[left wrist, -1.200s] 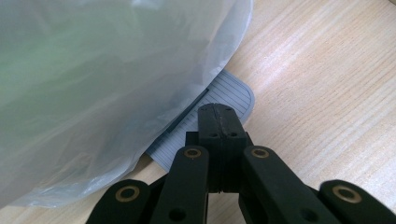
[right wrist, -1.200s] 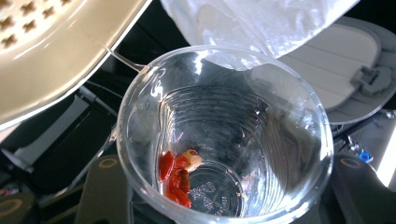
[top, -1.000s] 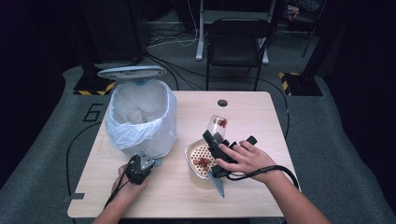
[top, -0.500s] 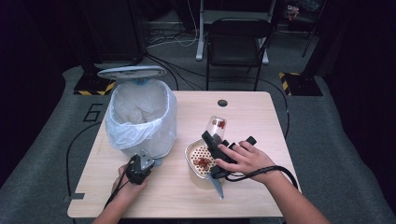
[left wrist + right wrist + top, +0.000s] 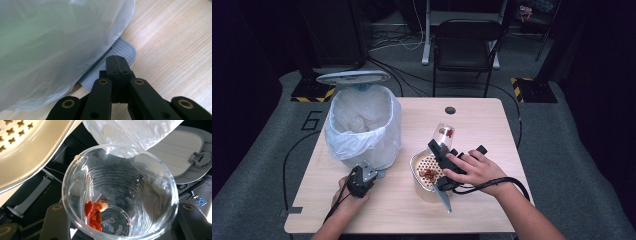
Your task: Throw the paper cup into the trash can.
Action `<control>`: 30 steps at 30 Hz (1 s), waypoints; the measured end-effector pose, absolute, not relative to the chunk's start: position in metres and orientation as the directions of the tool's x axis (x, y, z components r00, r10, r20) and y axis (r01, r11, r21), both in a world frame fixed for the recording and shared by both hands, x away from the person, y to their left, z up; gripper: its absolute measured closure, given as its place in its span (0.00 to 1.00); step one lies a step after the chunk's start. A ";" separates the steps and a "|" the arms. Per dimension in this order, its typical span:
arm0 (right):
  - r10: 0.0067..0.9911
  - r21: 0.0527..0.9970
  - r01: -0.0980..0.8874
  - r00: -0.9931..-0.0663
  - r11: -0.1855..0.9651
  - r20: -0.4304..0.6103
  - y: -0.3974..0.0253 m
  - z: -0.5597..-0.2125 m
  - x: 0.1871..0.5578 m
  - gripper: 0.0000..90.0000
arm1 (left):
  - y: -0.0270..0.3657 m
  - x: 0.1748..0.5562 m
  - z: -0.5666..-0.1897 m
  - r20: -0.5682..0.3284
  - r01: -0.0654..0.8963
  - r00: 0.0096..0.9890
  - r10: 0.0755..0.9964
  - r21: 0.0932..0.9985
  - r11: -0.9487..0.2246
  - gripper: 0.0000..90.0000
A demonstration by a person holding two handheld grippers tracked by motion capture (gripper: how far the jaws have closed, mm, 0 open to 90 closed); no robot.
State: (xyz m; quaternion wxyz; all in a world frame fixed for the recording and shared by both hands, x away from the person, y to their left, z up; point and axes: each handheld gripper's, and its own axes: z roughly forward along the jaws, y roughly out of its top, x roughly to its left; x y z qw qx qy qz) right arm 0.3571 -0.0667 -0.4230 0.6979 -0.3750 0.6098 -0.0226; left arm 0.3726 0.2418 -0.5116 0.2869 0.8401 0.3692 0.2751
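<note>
A clear plastic cup is tilted on its side above the table, and my right gripper is shut on it. Red food bits cling near the cup's bottom. Just below the cup sits a cream perforated strainer bowl holding red bits. My left gripper rests at the foot of a bin lined with a white plastic bag. Its jaws are shut with nothing between them, and its tips lie over the bin's ribbed grey pedal.
The bin's lid stands open at the back. A dark round hole marks the far side of the table. A black chair stands beyond the table. Cables trail from both grippers.
</note>
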 end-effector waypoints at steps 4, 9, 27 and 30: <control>-0.532 -0.591 -0.420 0.261 0.689 -0.805 -0.066 -0.418 0.357 0.45 | 0.242 0.373 -0.512 0.251 0.462 0.576 0.778 0.685 -0.563 1.00; -0.459 -0.495 -0.462 0.198 0.736 -0.866 -0.068 -0.414 0.359 0.45 | 0.242 0.373 -0.512 0.251 0.460 0.576 0.778 0.687 -0.563 1.00; 0.382 0.534 -0.446 -0.389 0.718 -0.838 -0.085 -0.371 0.383 0.44 | 0.241 0.372 -0.512 0.242 0.467 0.572 0.784 0.689 -0.554 1.00; 0.468 0.664 -0.383 -0.490 0.642 -0.735 -0.088 -0.363 0.389 0.44 | 0.242 0.372 -0.512 0.243 0.468 0.575 0.782 0.687 -0.557 1.00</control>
